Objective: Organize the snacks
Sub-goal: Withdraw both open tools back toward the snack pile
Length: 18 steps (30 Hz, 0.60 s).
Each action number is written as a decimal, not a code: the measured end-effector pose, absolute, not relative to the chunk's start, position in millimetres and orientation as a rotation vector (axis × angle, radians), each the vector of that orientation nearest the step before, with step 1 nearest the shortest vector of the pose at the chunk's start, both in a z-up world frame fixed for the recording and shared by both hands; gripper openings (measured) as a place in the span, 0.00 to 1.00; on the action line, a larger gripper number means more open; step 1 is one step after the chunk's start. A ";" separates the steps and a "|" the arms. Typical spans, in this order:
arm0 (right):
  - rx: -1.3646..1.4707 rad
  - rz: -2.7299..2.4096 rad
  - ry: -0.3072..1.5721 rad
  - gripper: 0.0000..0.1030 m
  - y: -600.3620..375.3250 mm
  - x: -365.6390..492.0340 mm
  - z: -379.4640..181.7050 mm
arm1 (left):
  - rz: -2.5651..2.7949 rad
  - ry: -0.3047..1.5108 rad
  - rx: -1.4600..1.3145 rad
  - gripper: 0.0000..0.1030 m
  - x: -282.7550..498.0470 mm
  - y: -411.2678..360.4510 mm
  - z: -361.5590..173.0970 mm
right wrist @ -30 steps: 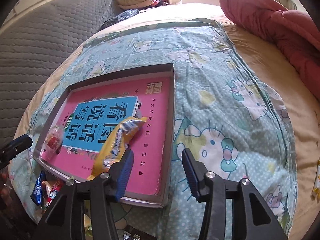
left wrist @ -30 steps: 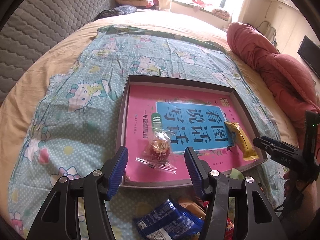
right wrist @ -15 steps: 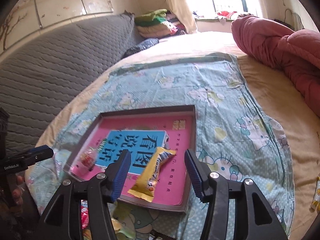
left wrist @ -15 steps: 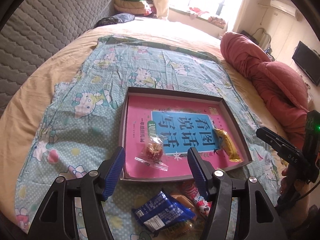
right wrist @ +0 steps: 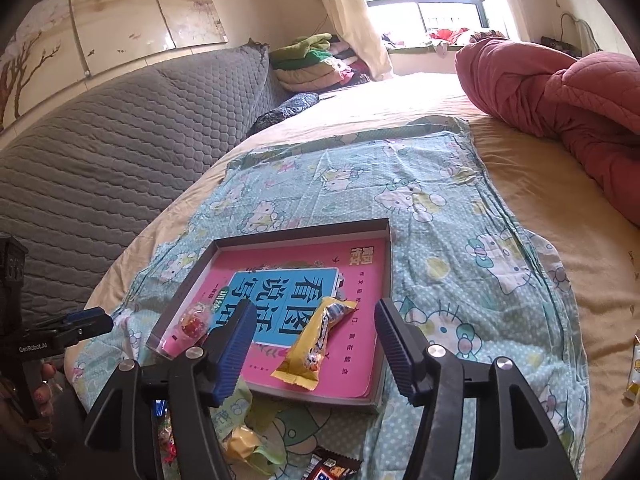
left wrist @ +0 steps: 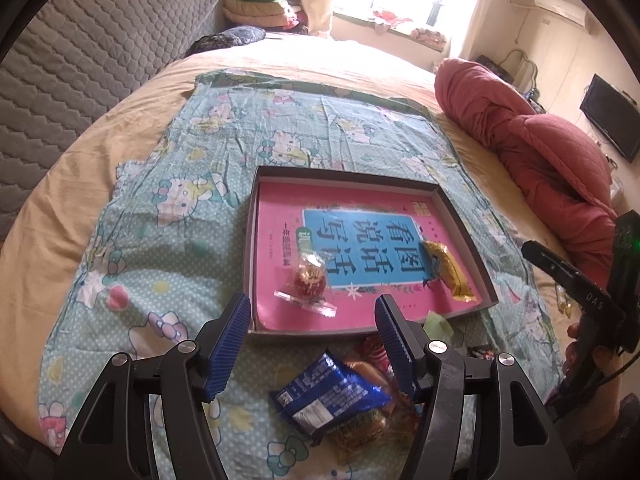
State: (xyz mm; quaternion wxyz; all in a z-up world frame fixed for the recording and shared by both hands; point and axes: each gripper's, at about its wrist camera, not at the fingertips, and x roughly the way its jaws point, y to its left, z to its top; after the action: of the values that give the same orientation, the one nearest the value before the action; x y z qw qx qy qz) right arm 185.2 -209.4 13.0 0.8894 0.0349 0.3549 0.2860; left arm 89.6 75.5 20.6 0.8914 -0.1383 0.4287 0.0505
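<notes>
A shallow grey tray (left wrist: 250,240) (right wrist: 387,256) lined with a pink book lies on the cartoon-print sheet. Inside it rest a clear-wrapped red candy (left wrist: 309,280) (right wrist: 193,323) and a yellow snack packet (left wrist: 447,270) (right wrist: 312,350). My left gripper (left wrist: 313,330) hangs open above the tray's near edge, nothing between its fingers. A blue packet (left wrist: 328,394) and other loose snacks lie under it. My right gripper (right wrist: 314,344) hovers over the yellow packet; its jaws are opening and touch nothing.
A red quilt (left wrist: 532,148) (right wrist: 560,96) is bunched at the right of the bed. A grey quilted headboard (right wrist: 120,152) runs along the left. More wrappers (right wrist: 248,432) lie in front of the tray, and a small packet (right wrist: 634,372) sits at the far right.
Both grippers have risen and drawn back from the tray, so more of the bed shows. The right gripper's jaws have spread wider and left the yellow packet lying in the tray.
</notes>
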 end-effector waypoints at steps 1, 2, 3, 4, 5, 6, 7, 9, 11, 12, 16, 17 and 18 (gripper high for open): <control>0.068 0.591 0.736 0.60 -209.3 183.0 13.3 | 0.103 0.896 -0.285 0.65 87.9 74.8 19.2; 0.066 0.590 0.735 0.60 -209.2 181.1 13.4 | 0.101 0.901 -0.285 0.65 86.1 74.3 17.8; 0.064 0.592 0.736 0.60 -208.9 178.8 13.6 | 0.099 0.907 -0.284 0.65 84.5 73.9 16.5; 0.065 0.592 0.735 0.60 -209.0 176.4 13.7 | 0.097 0.911 -0.283 0.65 82.9 73.2 15.1; 0.067 0.592 0.737 0.60 -209.2 175.0 13.5 | 0.095 0.915 -0.281 0.65 82.2 73.0 14.2; 0.071 0.593 0.738 0.60 -209.3 172.6 13.3 | 0.094 0.919 -0.279 0.65 80.6 72.5 13.0; 0.074 0.593 0.738 0.60 -209.5 170.4 12.9 | 0.092 0.920 -0.278 0.65 78.9 72.3 12.0; 0.075 0.592 0.739 0.60 -209.5 166.1 12.5 | 0.087 0.926 -0.276 0.65 76.2 71.2 10.0; 0.075 0.588 0.736 0.60 -209.8 162.6 12.6 | 0.082 0.930 -0.274 0.65 74.0 70.3 8.5; 0.077 0.585 0.734 0.60 -209.9 160.7 12.5 | 0.079 0.931 -0.273 0.65 72.8 69.8 7.9; 0.092 0.581 0.737 0.60 -211.4 154.1 10.9 | 0.066 0.933 -0.264 0.65 68.5 68.6 6.2; 0.092 0.580 0.739 0.60 -211.8 152.7 10.4 | 0.063 0.933 -0.263 0.65 67.7 68.5 6.1; 0.091 0.577 0.742 0.60 -211.9 150.3 9.6 | 0.059 0.933 -0.262 0.65 66.4 67.9 5.8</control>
State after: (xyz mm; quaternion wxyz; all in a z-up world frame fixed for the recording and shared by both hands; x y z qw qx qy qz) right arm 150.3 -211.9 9.6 0.8905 0.0436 0.3576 0.2778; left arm 66.4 67.9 5.8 0.8845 -0.1258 0.4484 0.0286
